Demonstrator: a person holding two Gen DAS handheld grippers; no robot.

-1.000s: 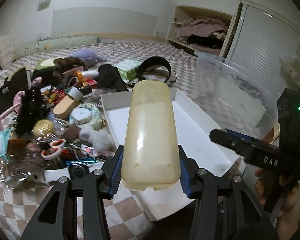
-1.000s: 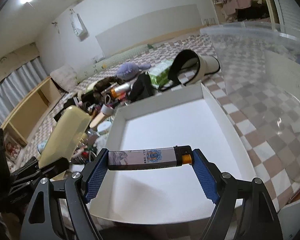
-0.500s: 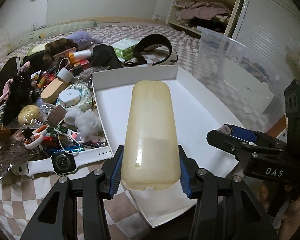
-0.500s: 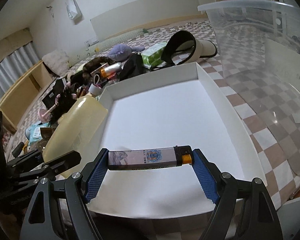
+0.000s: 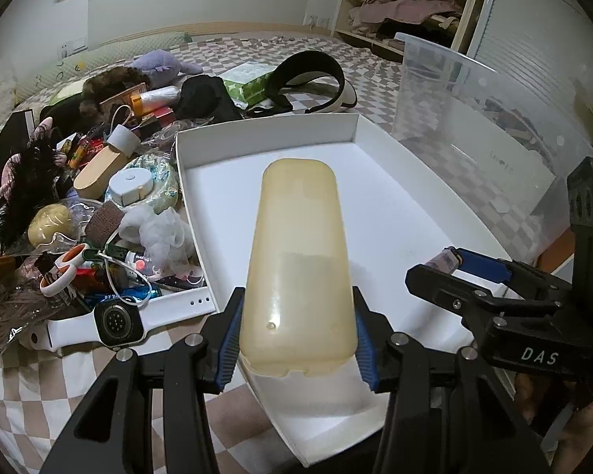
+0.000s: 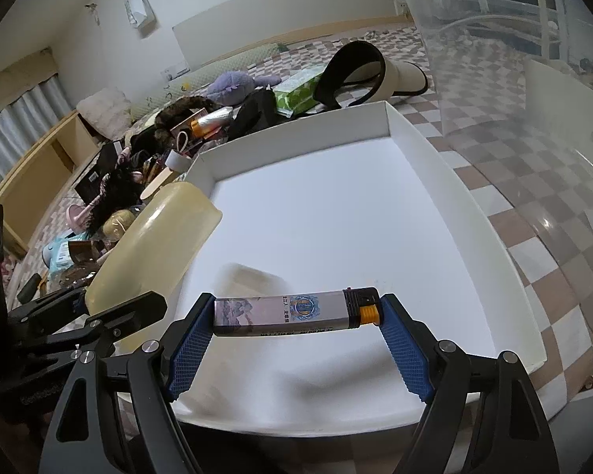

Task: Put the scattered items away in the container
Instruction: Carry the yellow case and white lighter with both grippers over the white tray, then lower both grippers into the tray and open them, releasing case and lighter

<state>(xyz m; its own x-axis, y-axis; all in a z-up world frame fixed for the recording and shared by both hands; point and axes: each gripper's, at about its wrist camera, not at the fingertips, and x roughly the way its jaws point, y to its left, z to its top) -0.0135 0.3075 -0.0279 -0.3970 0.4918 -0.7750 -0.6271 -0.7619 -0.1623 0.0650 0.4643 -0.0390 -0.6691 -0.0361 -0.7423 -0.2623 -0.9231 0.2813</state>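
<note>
Gripping a translucent yellowish rounded case (image 5: 298, 264) over the matte white tray (image 5: 265, 134).

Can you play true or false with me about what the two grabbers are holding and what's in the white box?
1. The left gripper holds a yellowish phone case. True.
2. The right gripper is empty. False: it grips a lighter by its ends.
3. The white box is full of toys. False: nothing lies in it yet.
4. A white smartwatch lies outside the box. True.
5. The lighter's button is orange. True.
</note>
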